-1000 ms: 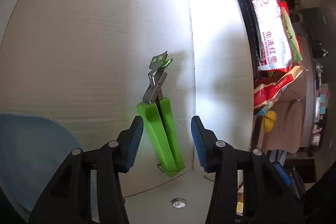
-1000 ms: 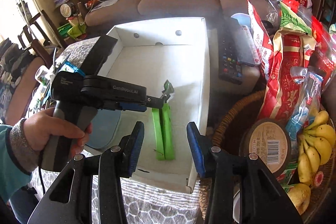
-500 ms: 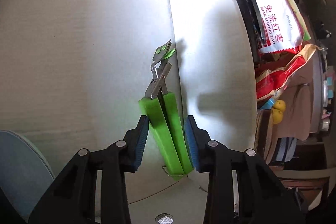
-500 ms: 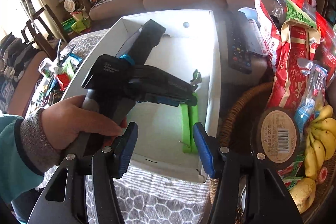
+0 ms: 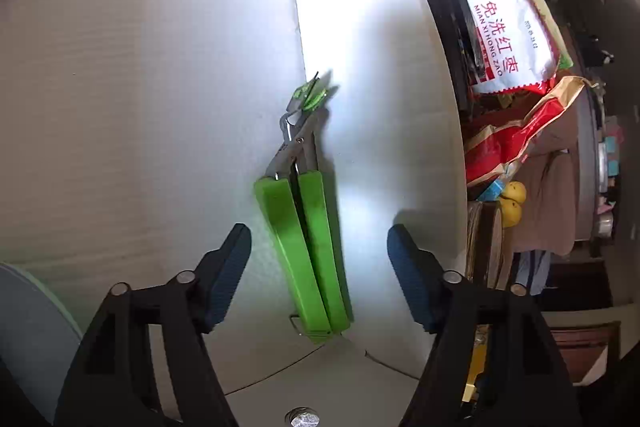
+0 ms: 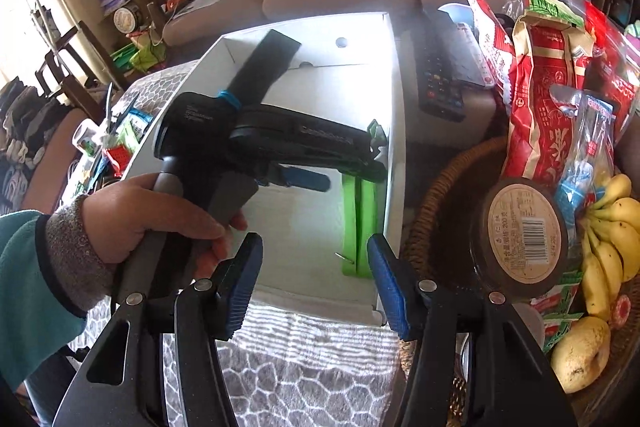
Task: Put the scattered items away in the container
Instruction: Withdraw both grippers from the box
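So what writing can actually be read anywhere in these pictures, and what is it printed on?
"免洗红枣" and "MIAN XI HONG ZAO": on the red and white snack bag.
"200": on the label of the round brown tub, with a barcode; the rest is too small.
Raised lettering on the left gripper: too blurred to read in the right wrist view.
Print on the red and gold bag: too small to read.

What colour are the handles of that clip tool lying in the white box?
Bright green, with bare metal jaws; the clip tool shows best in the left wrist view.
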`<state>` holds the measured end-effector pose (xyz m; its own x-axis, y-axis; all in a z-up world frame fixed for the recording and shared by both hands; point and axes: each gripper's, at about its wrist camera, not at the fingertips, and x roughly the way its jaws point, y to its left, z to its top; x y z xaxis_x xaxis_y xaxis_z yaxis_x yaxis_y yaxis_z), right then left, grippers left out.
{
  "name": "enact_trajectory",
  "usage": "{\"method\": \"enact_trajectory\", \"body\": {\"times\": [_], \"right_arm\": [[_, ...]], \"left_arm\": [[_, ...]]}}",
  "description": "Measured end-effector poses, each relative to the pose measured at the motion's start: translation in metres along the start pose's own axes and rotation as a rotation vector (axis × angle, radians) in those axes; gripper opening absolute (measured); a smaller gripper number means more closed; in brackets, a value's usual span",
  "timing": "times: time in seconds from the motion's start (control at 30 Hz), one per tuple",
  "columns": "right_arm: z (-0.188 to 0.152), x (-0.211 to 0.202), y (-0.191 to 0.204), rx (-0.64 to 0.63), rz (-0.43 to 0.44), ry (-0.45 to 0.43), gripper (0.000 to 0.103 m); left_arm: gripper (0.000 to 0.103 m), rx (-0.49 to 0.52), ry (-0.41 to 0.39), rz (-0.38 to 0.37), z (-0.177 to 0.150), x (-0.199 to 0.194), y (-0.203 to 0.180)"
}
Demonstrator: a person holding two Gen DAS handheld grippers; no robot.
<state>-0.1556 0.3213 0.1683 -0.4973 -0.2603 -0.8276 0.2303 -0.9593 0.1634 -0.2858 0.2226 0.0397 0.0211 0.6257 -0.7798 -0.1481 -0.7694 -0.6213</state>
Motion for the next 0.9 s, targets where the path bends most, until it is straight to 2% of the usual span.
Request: {"method": "enact_trajectory", "body": {"times": [0.03, 0.1, 0.17, 0.2, 0.23, 0.27, 0.43, 0.5, 0.57, 0.63, 0.67, 0.9], "right_arm": [[-0.001, -0.002, 0.001, 0.002, 0.001, -0.004, 0.059], [-0.002, -0.004, 0.004, 0.002, -0.006, -0.007, 0.061], [-0.003, -0.006, 0.009, 0.0, -0.006, -0.01, 0.063], [-0.004, -0.007, 0.013, -0.007, -0.008, -0.012, 0.07], [-0.004, -0.008, 0.019, -0.022, -0.015, -0.017, 0.082], [-0.006, -0.01, 0.025, -0.038, -0.028, -0.028, 0.087], [-0.018, -0.013, 0.044, -0.016, -0.049, -0.041, 0.091], [-0.024, -0.014, 0.05, 0.0, -0.036, -0.038, 0.091], [-0.032, -0.017, 0.057, 0.006, -0.034, -0.038, 0.093], [-0.038, -0.019, 0.063, 0.015, -0.033, -0.033, 0.102], [-0.042, -0.02, 0.066, 0.026, -0.033, -0.034, 0.103], [-0.061, -0.04, 0.09, 0.082, -0.019, -0.06, 0.103]], "left_arm": [[0.077, 0.002, -0.021, -0.007, -0.001, -0.012, 0.001], [0.093, 0.002, -0.071, -0.011, -0.008, -0.041, 0.004], [0.103, 0.024, -0.133, 0.006, -0.021, -0.074, 0.006], [0.103, 0.034, -0.17, 0.019, -0.029, -0.092, 0.009], [0.103, 0.041, -0.203, 0.035, -0.039, -0.109, 0.013], [0.103, 0.046, -0.229, 0.048, -0.049, -0.124, 0.017], [0.103, 0.061, -0.332, 0.111, -0.109, -0.19, 0.043], [0.103, 0.088, -0.347, 0.138, -0.131, -0.206, 0.047], [0.103, 0.124, -0.341, 0.196, -0.159, -0.214, 0.055], [0.103, 0.163, -0.328, 0.254, -0.185, -0.215, 0.056], [0.103, 0.175, -0.325, 0.272, -0.197, -0.215, 0.056], [0.103, 0.179, -0.325, 0.299, -0.254, -0.219, 0.06]]}}
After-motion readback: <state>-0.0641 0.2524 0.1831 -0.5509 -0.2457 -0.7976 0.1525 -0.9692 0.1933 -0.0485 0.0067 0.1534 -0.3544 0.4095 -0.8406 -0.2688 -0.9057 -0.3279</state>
